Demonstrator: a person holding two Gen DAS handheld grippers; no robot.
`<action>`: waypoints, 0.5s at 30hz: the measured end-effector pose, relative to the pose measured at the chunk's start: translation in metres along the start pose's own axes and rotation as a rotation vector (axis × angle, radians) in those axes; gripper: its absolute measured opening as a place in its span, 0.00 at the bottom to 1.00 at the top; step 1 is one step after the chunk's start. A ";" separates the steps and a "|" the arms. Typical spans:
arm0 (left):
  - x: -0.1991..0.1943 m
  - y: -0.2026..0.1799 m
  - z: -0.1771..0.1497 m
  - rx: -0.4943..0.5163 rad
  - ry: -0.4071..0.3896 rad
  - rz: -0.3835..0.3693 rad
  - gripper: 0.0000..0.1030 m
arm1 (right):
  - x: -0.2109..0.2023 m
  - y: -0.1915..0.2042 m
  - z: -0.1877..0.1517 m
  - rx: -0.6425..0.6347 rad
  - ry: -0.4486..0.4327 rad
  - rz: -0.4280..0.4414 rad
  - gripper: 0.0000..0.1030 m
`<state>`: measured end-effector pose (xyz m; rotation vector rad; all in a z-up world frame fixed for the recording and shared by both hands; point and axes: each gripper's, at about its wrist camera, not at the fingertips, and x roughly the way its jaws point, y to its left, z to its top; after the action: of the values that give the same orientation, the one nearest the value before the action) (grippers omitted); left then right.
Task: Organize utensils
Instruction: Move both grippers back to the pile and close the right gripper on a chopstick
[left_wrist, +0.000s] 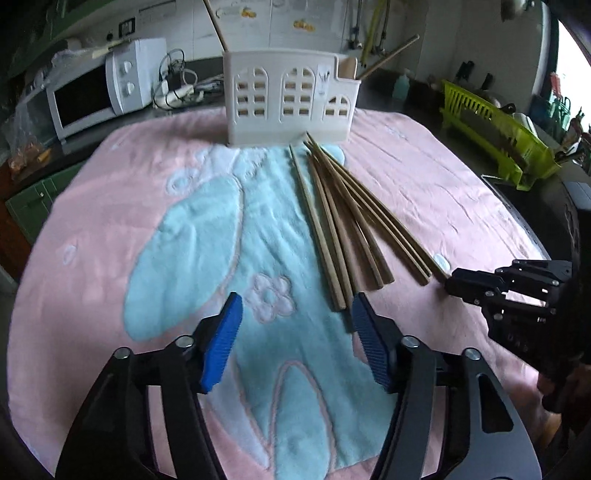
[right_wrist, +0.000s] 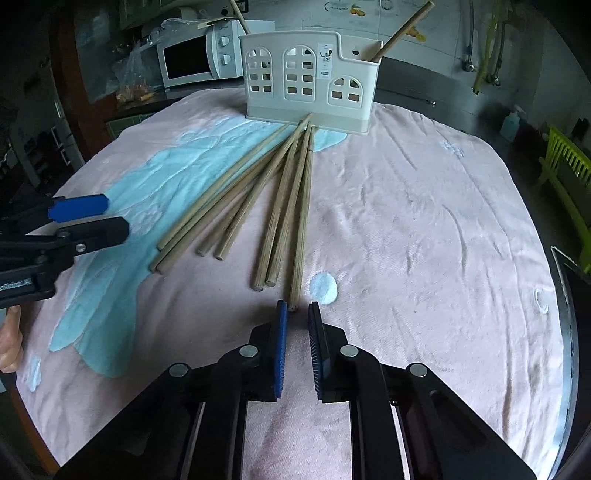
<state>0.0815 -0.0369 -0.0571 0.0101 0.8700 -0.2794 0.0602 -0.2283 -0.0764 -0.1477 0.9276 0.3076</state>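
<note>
Status of the task, judged from the layout: the white utensil holder (right_wrist: 308, 79) stands at the far edge of the pink towel (right_wrist: 424, 221). At least two wooden sticks already stand inside it, one leaning out at its left end (right_wrist: 239, 16) and one leaning out of its lower right compartment (right_wrist: 400, 31). The loose chopsticks (right_wrist: 258, 195) are not yet stored. They lie fanned on the towel in front of the holder, with their far tips gathered close to its base and their near ends spread toward me. I count about seven or eight; overlaps prevent an exact count. Most of the work therefore remains.

Right gripper (right_wrist: 297, 314): my jaws stand nearly pressed together, with only a narrow slot between the blue pads (right_wrist: 280, 354). The near end of the rightmost chopstick (right_wrist: 300, 229), on the side of the fan away from the holder, sits at the mouth of that slot. I cannot tell whether the pads actually pinch it or merely meet just behind its end.

Left gripper (left_wrist: 295, 314): my jaws are spread about halfway and hold nothing. They hover over the towel, on the near side of the fan from the holder. The end of the leftmost chopstick (left_wrist: 321, 236) lies just inside my right pad (left_wrist: 369, 343), apparently untouched.
</note>
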 end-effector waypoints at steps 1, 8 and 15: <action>0.003 -0.001 0.001 -0.008 0.006 -0.006 0.55 | 0.000 0.001 0.000 -0.003 -0.001 -0.002 0.11; 0.025 -0.011 0.016 -0.007 0.035 0.017 0.48 | 0.003 -0.003 0.001 0.015 -0.005 0.018 0.11; 0.044 -0.012 0.020 -0.020 0.074 0.049 0.42 | 0.003 -0.004 0.001 0.022 -0.007 0.031 0.11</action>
<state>0.1208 -0.0614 -0.0761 0.0234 0.9451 -0.2257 0.0634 -0.2312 -0.0781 -0.1120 0.9263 0.3262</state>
